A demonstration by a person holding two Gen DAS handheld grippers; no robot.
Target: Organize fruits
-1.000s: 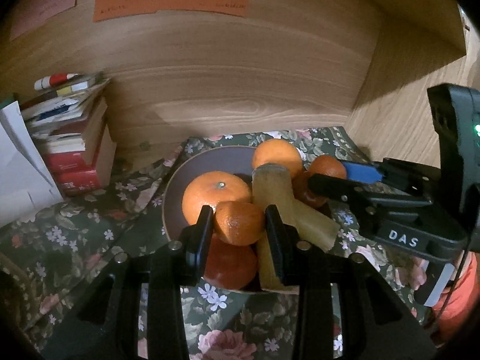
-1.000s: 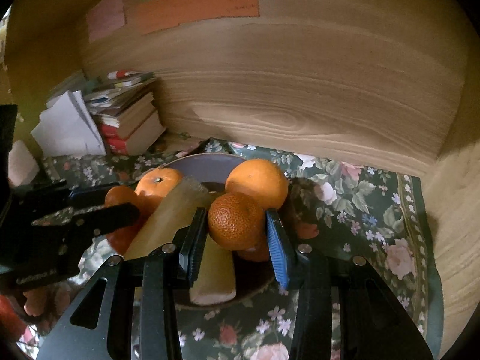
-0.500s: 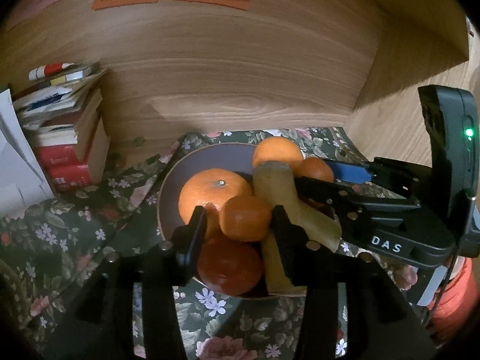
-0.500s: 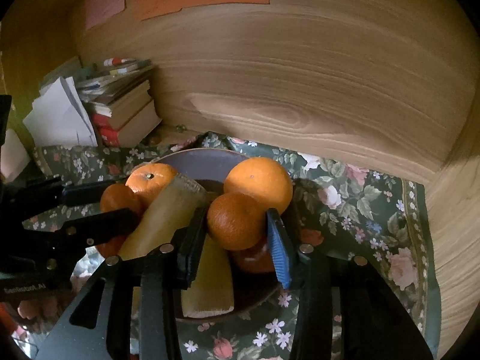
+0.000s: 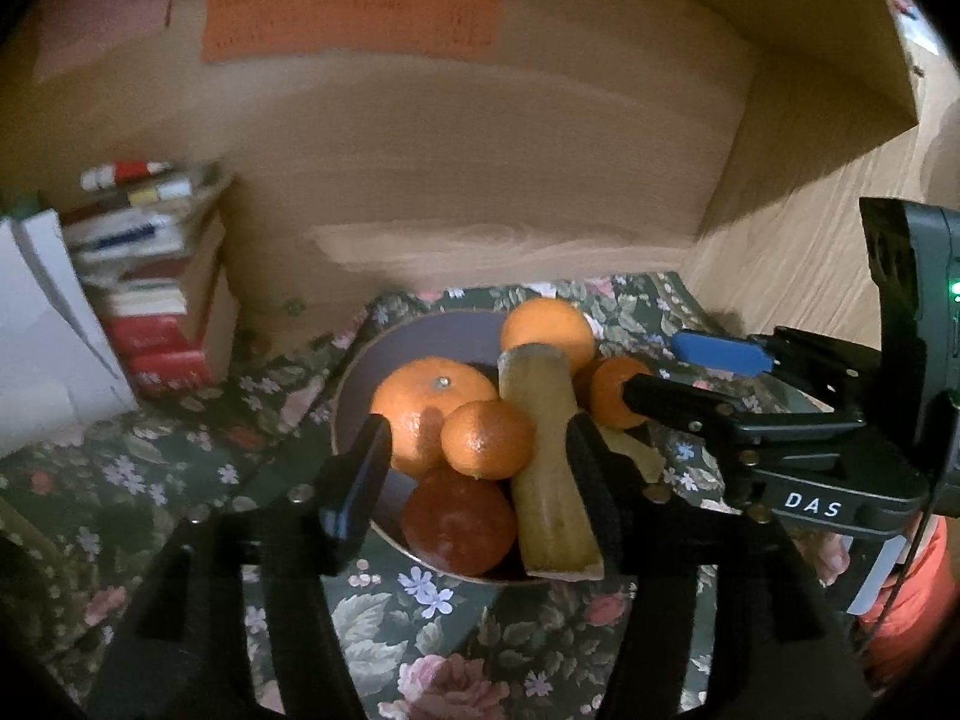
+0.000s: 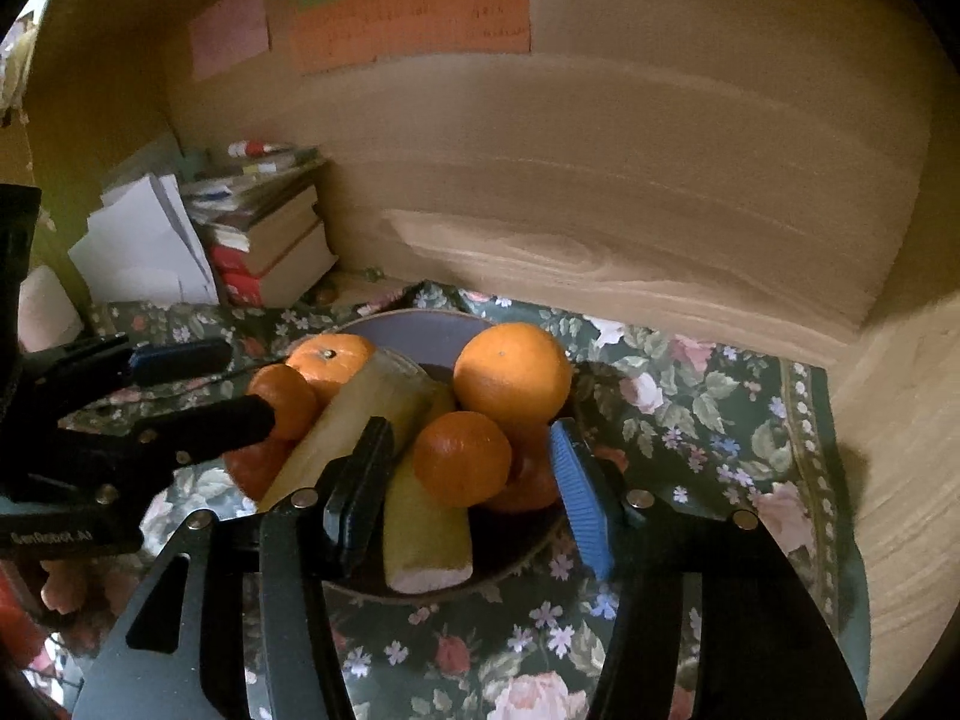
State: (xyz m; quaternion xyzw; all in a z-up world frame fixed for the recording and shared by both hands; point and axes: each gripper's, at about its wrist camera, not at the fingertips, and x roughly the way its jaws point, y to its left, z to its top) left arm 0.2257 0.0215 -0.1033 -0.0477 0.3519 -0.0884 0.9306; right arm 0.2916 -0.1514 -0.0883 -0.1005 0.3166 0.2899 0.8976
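A brown bowl [image 5: 360, 372] [image 6: 420, 324] on a floral cloth holds several oranges, a red fruit [image 5: 459, 519] and pale yellow cut stalks [image 5: 546, 462] [image 6: 426, 534]. A small mandarin [image 5: 487, 439] rests on the pile between the fingers of my left gripper [image 5: 477, 429]. Its jaws are opening and the pads stand off the fruit. A second small mandarin [image 6: 462, 459] lies between the fingers of my right gripper [image 6: 468, 427], whose jaws are also opening, with gaps on both sides. Each gripper shows in the other's view: right gripper [image 5: 654, 366], left gripper [image 6: 222, 381].
A stack of books [image 5: 156, 300] [image 6: 264, 240] and white papers [image 6: 144, 240] stand at the back left. Wooden walls [image 5: 480, 180] close the back and the right side [image 6: 900, 420]. Coloured notes [image 6: 408, 12] hang on the back wall. The floral cloth [image 6: 720, 420] extends right of the bowl.
Both grippers, earlier shut on a small mandarin each, have spread their fingers. Both mandarins now sit loose on the pile in the bowl.
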